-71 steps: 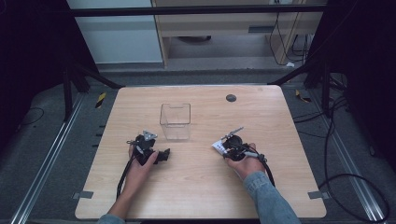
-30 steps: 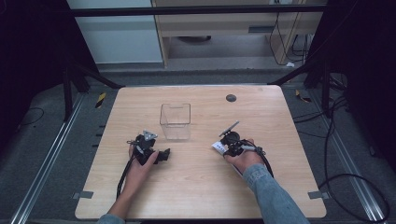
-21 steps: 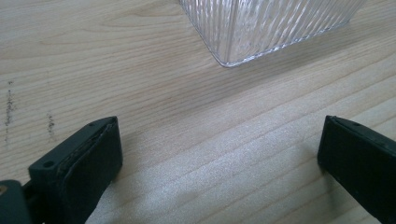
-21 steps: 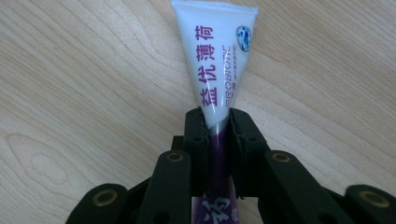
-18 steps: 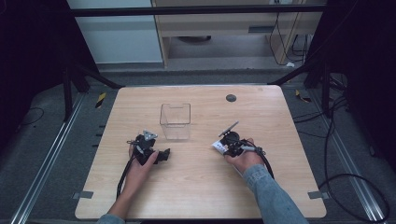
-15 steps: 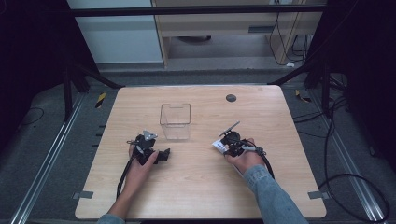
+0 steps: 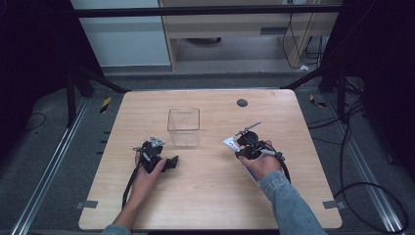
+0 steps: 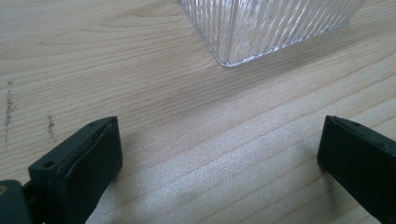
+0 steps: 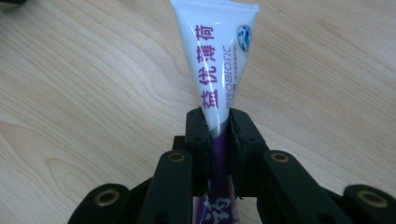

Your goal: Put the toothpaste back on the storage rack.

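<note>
White toothpaste tube pinched in right claw, low over table (left claw spread)

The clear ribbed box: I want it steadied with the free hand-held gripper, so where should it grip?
Probably one upright wall at the open rim of the clear ribbed box, from above: walls are thin, and the left hand-held gripper stands open beside it.

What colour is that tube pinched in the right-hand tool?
The tube is white with purple lettering, turning purple lower down; it shows best in the right gripper view.
</note>
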Action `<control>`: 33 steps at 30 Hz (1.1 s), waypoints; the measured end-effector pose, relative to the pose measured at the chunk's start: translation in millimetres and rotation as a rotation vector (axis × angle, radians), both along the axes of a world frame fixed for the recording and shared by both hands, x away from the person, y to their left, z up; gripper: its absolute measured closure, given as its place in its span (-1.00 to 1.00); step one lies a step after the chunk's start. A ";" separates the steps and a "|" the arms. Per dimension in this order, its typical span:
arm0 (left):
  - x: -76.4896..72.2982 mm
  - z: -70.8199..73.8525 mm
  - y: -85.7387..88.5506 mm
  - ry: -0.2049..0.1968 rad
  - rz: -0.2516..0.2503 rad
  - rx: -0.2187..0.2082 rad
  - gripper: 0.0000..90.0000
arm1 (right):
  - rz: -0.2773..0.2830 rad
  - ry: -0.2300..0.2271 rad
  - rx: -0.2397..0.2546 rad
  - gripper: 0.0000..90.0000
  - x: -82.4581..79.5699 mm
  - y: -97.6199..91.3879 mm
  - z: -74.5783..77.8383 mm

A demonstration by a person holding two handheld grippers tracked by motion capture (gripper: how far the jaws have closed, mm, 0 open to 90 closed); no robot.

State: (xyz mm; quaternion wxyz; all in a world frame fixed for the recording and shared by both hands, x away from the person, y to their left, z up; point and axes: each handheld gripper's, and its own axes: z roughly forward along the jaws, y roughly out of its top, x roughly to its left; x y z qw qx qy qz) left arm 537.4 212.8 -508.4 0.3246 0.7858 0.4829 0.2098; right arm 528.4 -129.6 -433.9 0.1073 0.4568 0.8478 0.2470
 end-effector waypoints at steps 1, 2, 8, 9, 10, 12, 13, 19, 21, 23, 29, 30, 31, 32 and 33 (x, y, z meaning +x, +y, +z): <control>0.0 0.0 0.0 0.000 0.000 0.000 -1.00 | -0.002 -0.006 0.005 0.76 0.1 -0.5 1.4; 0.0 0.0 0.0 0.000 0.000 0.000 -1.00 | -0.002 -0.006 0.005 0.76 0.1 -0.5 1.4; 0.0 0.0 0.0 0.000 0.000 0.001 -1.00 | -0.005 -0.059 0.047 0.76 0.3 -1.1 16.3; 0.0 0.0 0.0 0.001 -0.001 0.000 -1.00 | -0.005 -0.064 0.058 0.76 0.4 -0.9 18.9; 0.0 0.0 0.0 0.000 0.000 0.000 -1.00 | -0.010 -0.072 0.068 0.76 0.7 -0.5 22.1; 0.0 0.0 0.0 0.000 0.000 0.001 -1.00 | -0.005 -0.087 0.075 0.76 1.4 0.4 26.9; 0.0 0.0 0.1 0.001 -0.001 0.001 -1.00 | -0.002 -0.096 0.079 0.76 2.2 1.0 29.8; 0.0 0.0 0.1 0.001 -0.001 0.001 -1.00 | 0.011 -0.145 0.109 0.76 7.4 8.6 50.8; 0.1 0.0 0.1 0.000 -0.001 0.001 -1.00 | 0.020 -0.161 0.121 0.76 9.8 13.5 59.9; 0.1 0.0 0.1 0.000 -0.001 0.001 -1.00 | 0.035 -0.195 0.126 0.76 13.9 20.7 72.7; 0.2 -0.1 0.0 -0.002 -0.001 0.000 -1.00 | 0.055 -0.242 0.149 0.76 23.2 35.5 94.4; 0.2 -0.1 0.0 -0.002 -0.001 0.000 -1.00 | 0.057 -0.252 0.155 0.76 25.4 38.1 98.3; 0.2 -0.1 0.0 -0.002 -0.001 0.000 -1.00 | 0.058 -0.262 0.165 0.76 28.2 41.5 103.0; 0.3 -0.1 0.0 -0.002 -0.001 0.000 -1.00 | 0.058 -0.268 0.168 0.76 30.0 43.5 105.7; 0.2 -0.1 0.0 -0.002 -0.001 0.000 -1.00 | 0.057 -0.277 0.174 0.76 32.7 46.7 110.0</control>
